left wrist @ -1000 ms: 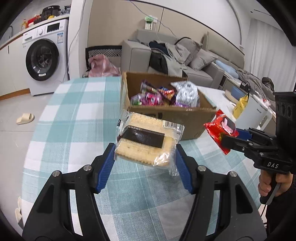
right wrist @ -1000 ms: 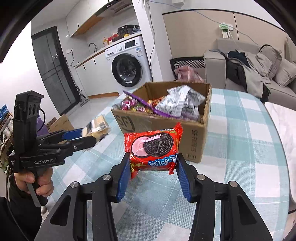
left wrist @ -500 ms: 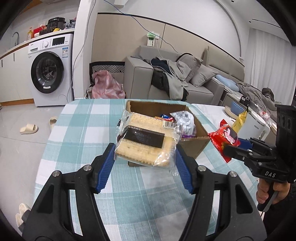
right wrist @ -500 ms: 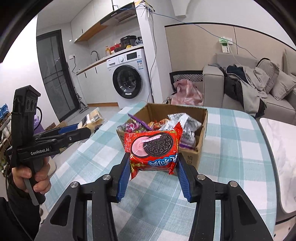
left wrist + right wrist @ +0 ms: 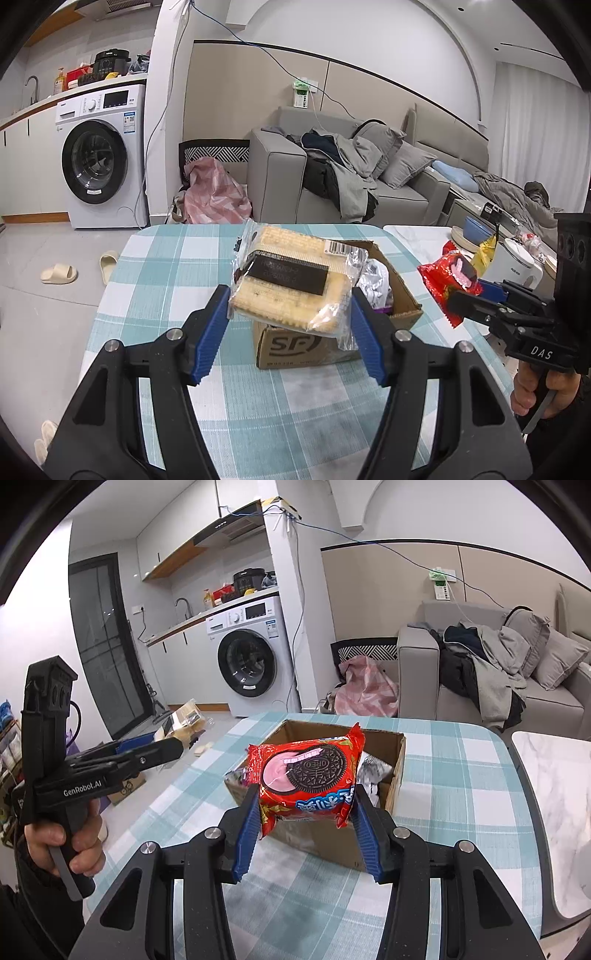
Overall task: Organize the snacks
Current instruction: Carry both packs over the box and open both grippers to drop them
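Blue ribbed pads on the left gripper [image 5: 290,314] pinch a clear-wrapped pack of pale square crackers with a black label [image 5: 291,282] from both sides, holding it in the air, tilted, in front of the brown cardboard box printed SF [image 5: 306,345]. That box stands open on the teal and white checked tablecloth [image 5: 177,266] near the far edge of the table, and crinkled silver and purple snack wrappers [image 5: 375,284] lie inside it. On the right of the left wrist view, the right gripper [image 5: 452,291] shows from the side, its black fingers closed on a red packet, with a hand [image 5: 535,391] wrapped around its handle. From the right wrist view, the right gripper [image 5: 304,812] has its blue pads pressed against the two sides of the red Oreo cookie packet with a pink-cream biscuit picture [image 5: 308,775], which hangs above the near rim of the same box. At the left of that view, the left gripper [image 5: 173,744] points toward the far side of the room, carrying the cracker pack [image 5: 184,720], and a hand [image 5: 66,845] squeezes its grey trigger. Beyond the table stand a white front-loading washing machine [image 5: 251,657], a grey sofa piled with clothes and cushions [image 5: 491,664], and a pink bundle [image 5: 365,688] on the floor. A white marble-patterned tabletop [image 5: 554,797] adjoins the cloth on the right.
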The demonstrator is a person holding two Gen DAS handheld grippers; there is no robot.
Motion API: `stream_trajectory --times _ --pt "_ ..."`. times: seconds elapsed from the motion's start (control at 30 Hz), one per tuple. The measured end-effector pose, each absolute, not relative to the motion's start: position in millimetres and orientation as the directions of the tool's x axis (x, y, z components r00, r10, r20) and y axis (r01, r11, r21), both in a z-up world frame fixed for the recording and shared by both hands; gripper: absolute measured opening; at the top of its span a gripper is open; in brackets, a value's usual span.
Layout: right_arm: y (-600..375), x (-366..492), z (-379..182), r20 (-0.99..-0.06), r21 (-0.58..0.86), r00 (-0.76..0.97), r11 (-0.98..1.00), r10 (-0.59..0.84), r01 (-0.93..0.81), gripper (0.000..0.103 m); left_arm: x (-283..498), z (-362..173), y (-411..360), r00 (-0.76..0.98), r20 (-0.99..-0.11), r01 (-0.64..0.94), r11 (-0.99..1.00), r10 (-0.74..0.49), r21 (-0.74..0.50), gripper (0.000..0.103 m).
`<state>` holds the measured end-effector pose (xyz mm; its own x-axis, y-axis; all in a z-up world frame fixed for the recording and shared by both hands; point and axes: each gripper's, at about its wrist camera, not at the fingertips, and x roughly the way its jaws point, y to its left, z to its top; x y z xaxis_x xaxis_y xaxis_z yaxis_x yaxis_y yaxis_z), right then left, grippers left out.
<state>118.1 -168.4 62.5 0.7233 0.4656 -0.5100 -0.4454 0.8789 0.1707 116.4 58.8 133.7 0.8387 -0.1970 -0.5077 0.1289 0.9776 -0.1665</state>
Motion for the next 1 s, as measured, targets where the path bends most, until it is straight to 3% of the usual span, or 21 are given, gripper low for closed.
stream_trajectory --times 0.43,1.0 --pt "-176 158 55 -0.511 0.206 0.755 0.911 0.411 -0.356 0.048 167 121 51 0.823 -0.534 0.126 0.979 -0.195 -0.162 0.061" --pt "-143 212 25 -0.561 0.196 0.715 0.906 0.418 -0.376 0.048 242 78 34 0.794 -0.573 0.136 0.978 -0.203 -0.159 0.061"
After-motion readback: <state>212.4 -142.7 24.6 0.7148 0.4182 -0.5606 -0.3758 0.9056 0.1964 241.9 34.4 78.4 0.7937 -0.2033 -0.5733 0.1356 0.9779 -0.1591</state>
